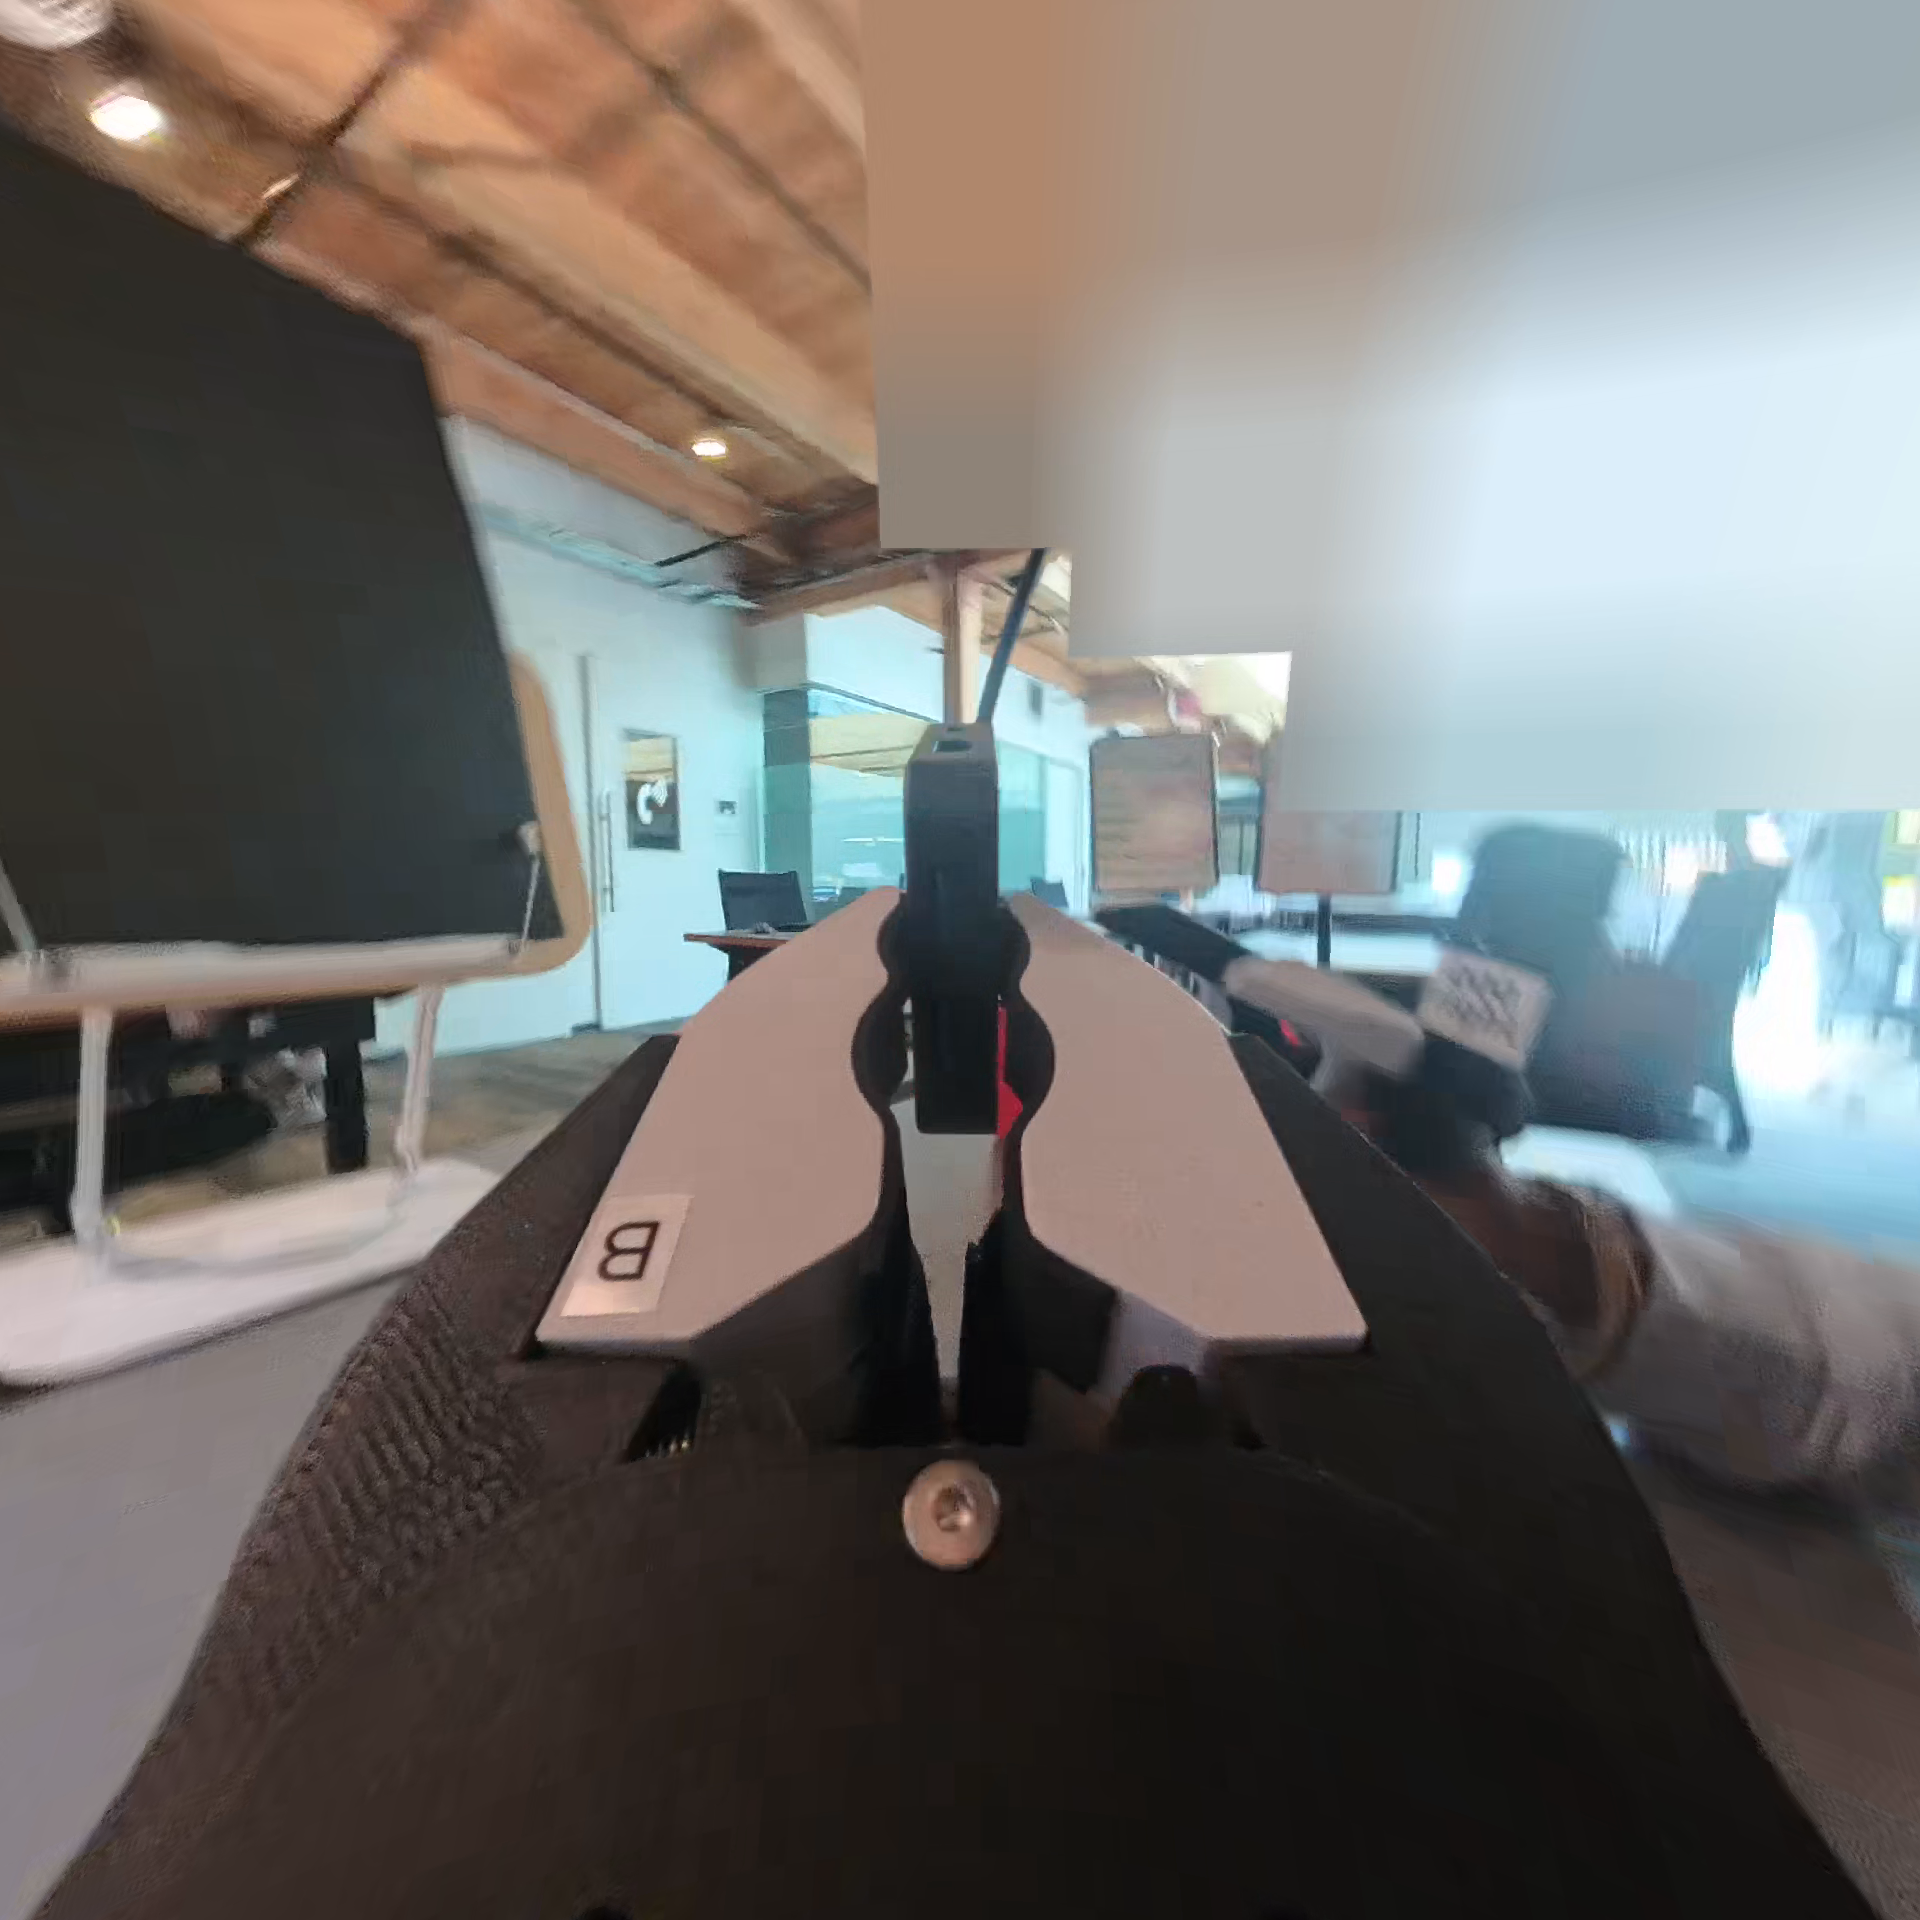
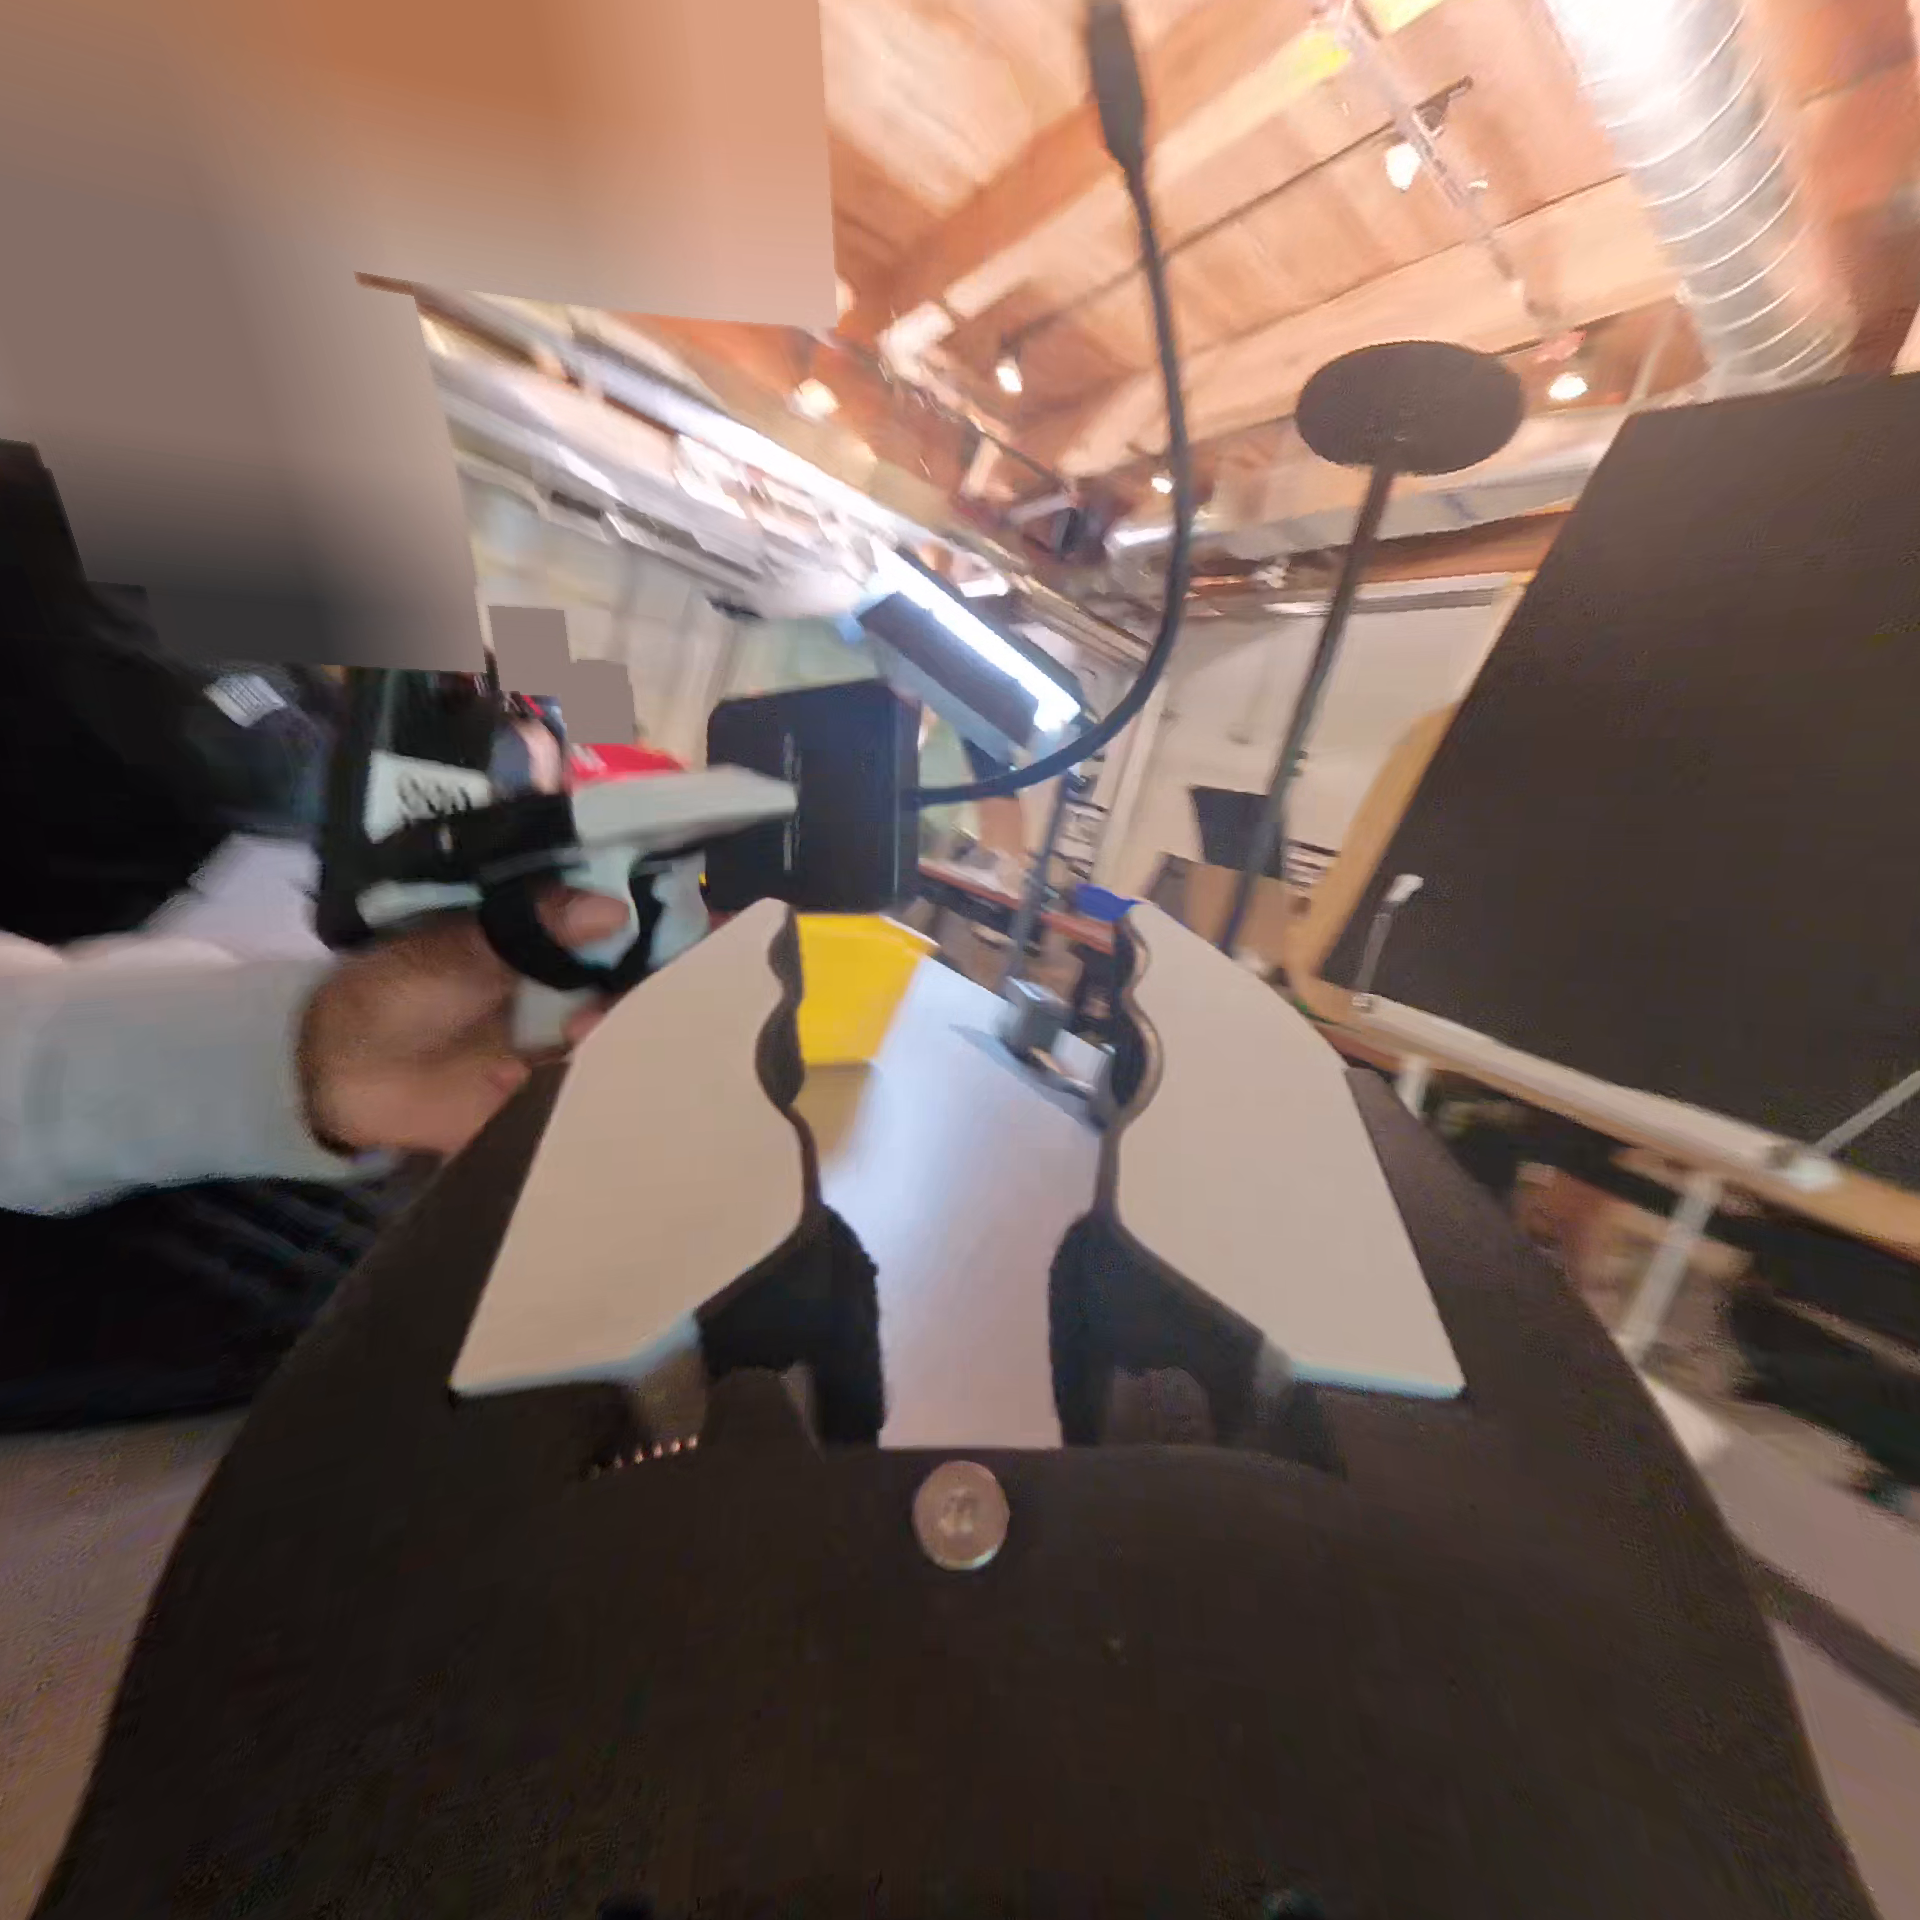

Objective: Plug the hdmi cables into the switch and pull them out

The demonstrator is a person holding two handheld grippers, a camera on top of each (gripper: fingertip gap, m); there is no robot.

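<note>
My left gripper (image 1: 951,914) is shut on a black box, the switch (image 1: 948,862), and holds it edge-on in the air. A black cable (image 1: 1006,644) leaves the switch's top end. In the right wrist view the left gripper (image 2: 774,805) holds the switch (image 2: 831,800) at mid-left, above the table. The cable (image 2: 1174,499) runs from the switch's right side and curves up to a thicker plug end (image 2: 1117,73). My right gripper (image 2: 956,935) is open and empty, below and in front of the switch. It shows blurred in the left wrist view (image 1: 1340,1013).
A yellow bin (image 2: 857,987) sits on the grey table (image 2: 966,1195). A clamp base (image 2: 1029,1023) holds a thin pole with a round black disc (image 2: 1408,410). A black panel on a white stand (image 1: 239,623) also shows on the right (image 2: 1714,727).
</note>
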